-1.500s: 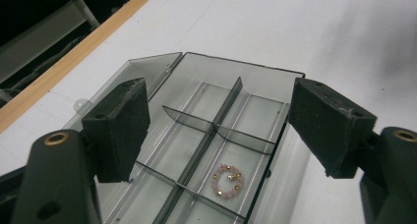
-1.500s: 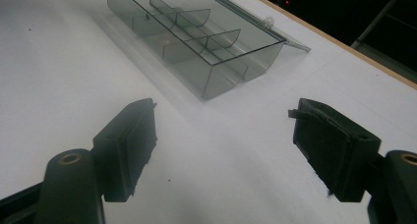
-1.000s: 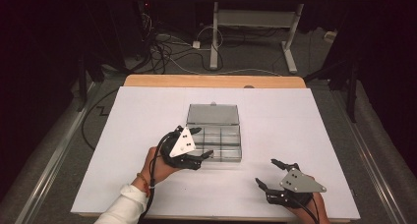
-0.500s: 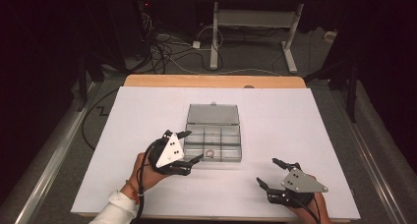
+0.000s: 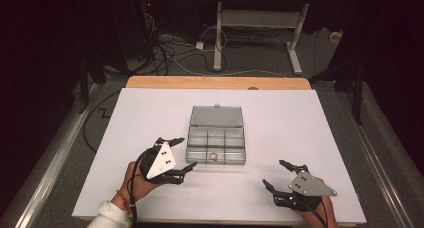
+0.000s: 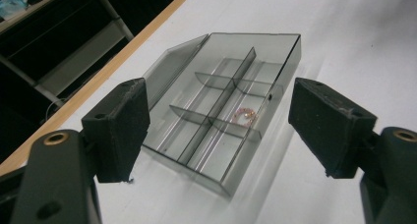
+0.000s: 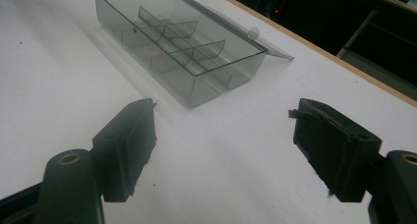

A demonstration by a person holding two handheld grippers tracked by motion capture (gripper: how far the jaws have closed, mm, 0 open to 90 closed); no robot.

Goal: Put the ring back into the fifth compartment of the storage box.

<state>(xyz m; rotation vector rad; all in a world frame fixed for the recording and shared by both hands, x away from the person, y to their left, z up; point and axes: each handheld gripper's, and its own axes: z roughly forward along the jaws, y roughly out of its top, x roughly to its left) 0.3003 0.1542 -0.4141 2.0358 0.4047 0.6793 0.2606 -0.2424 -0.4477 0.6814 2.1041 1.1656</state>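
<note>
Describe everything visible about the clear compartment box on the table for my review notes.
The compartment box looks like smoky transparent plastic, a shallow rectangle split by thin dividers into six cells, three across and two deep. Its hinged lid is open and lies back on the far side, with a small latch tab at its edge. It sits flat on the white table near the middle. A small ring lies in the middle cell of the near row. Neither claw touches it; the open left claw hovers just beside its near left corner.

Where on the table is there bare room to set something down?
Bare white table lies right of the clear box, also left of it and beyond its open lid. It is tightest between the box and the left gripper.
</note>
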